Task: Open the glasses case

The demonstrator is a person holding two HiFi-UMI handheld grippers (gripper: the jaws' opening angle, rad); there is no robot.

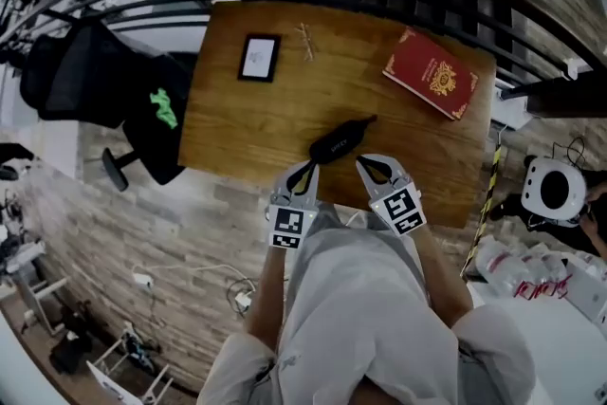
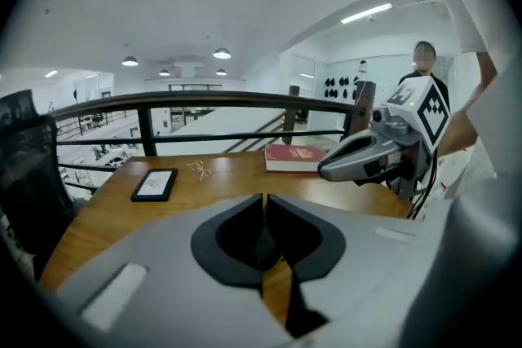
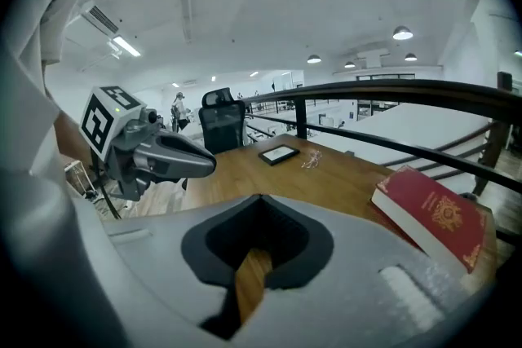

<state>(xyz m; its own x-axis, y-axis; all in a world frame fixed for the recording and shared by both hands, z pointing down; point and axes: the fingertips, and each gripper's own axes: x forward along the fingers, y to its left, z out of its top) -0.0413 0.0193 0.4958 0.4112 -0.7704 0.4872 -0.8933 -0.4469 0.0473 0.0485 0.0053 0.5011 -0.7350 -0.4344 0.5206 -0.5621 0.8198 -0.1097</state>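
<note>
A black glasses case (image 1: pixel 338 141) lies closed on the wooden table (image 1: pixel 275 123), near its front edge. My left gripper (image 1: pixel 307 169) hovers just at the case's near left end, jaws shut and empty. My right gripper (image 1: pixel 364 165) hangs beside the case's near right side, also shut with nothing in it. In the left gripper view the left gripper (image 2: pixel 265 196) shows its jaws together over bare wood, with the right gripper (image 2: pixel 371 156) to its right. The right gripper (image 3: pixel 259 198) points along the table in its own view. Neither gripper view shows the case.
A red book (image 1: pixel 432 74) lies at the far right of the table. A black-framed tablet (image 1: pixel 259 58) and thin-rimmed glasses (image 1: pixel 305 41) sit at the far left. A black railing (image 2: pixel 204 100) runs behind the table, and a black office chair (image 1: pixel 104 95) stands left of it.
</note>
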